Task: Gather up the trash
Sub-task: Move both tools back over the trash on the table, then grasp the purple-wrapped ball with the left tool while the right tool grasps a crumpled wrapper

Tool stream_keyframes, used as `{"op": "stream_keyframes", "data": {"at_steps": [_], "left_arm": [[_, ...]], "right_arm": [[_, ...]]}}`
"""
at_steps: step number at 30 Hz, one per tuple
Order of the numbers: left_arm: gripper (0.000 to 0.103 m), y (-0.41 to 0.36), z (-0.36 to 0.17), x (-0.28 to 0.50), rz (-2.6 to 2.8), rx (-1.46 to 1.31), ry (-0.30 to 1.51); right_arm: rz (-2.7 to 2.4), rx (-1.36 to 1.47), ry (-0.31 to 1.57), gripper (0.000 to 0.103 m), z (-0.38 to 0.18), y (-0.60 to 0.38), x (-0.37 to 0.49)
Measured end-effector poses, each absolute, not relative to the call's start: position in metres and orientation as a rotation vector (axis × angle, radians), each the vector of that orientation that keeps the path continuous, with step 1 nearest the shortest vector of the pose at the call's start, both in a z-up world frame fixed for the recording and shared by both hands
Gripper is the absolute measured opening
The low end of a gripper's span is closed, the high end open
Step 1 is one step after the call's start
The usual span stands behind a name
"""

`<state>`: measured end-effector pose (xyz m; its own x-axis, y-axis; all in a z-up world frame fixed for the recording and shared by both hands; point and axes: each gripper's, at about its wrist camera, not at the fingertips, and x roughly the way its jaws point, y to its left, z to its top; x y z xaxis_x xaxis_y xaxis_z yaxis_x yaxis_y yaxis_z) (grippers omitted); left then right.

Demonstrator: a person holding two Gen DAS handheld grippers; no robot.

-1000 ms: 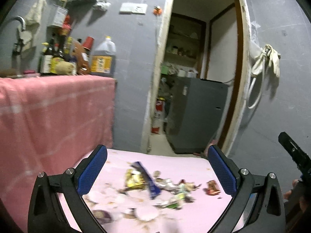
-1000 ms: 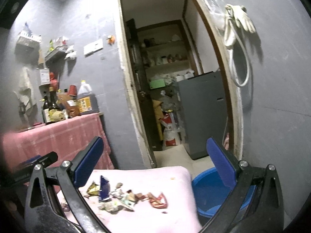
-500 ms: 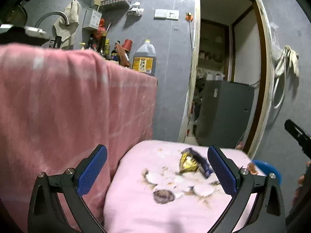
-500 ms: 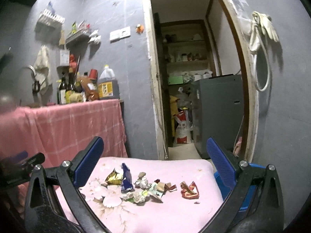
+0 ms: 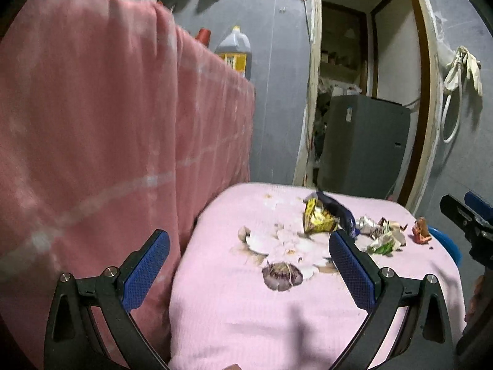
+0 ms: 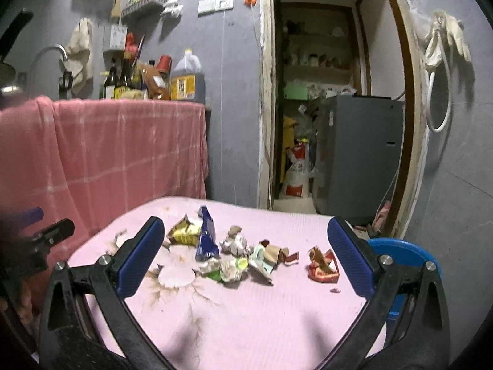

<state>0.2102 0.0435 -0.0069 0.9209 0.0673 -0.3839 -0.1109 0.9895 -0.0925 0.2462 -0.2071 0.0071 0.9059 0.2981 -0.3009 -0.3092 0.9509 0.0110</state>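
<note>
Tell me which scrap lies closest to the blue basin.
The red crumpled wrapper, lying alone at the pile's right end, apart from the others and nearest the blue basin.

Pink cloth [image 6: 129, 141] draped left of the fingers, oil jug [image 6: 187, 79] above, grey cabinet [image 6: 357, 154], perhaps an appliance, beyond the right finger

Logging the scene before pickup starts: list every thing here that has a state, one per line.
Left claw: open, empty, above the pink floral cushion.
Right claw: open, empty.
Yellow foil snack wrapper: crumpled, torn open, lying on the cushion.
Dark blue foil packet: torn, propped upright.
Red crumpled wrapper: lying apart from the pile.
Blue plastic basin: beside the cushion, contents not visible.
Dark oil jug: upright, capped.
</note>
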Motion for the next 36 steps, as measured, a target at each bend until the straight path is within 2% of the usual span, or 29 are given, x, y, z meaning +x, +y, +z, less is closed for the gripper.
{"op": "stream_keyframes", "data": {"at_steps": [10, 16, 18, 21, 28, 31, 36], "left_arm": [[0.101, 0.041, -0.025, 0.241, 0.051, -0.115, 0.557], [0.099, 0.038, -0.032, 0.254, 0.042, -0.105, 0.637], [0.093, 0.038, -0.036, 0.261, 0.041, -0.102, 0.680], [0.087, 0.041, -0.042, 0.268, 0.029, -0.116, 0.730], [0.068, 0.046, -0.050, 0.280, -0.022, -0.160, 0.780], [0.056, 0.044, -0.048, 0.282, -0.056, -0.157, 0.779], [0.035, 0.038, -0.049, 0.285, -0.109, -0.141, 0.787]], "right_arm": [[0.341, -0.018, 0.432, 0.101, -0.013, -0.204, 0.270], [0.387, -0.022, 0.584, 0.088, -0.028, -0.195, 0.295], [0.405, -0.029, 0.646, 0.077, -0.036, -0.190, 0.304], [0.431, -0.042, 0.705, 0.071, -0.044, -0.183, 0.313], [0.434, -0.047, 0.770, 0.069, -0.049, -0.173, 0.330], [0.424, -0.044, 0.806, 0.067, -0.053, -0.169, 0.340], [0.423, -0.038, 0.844, 0.049, -0.059, -0.167, 0.347]]}}
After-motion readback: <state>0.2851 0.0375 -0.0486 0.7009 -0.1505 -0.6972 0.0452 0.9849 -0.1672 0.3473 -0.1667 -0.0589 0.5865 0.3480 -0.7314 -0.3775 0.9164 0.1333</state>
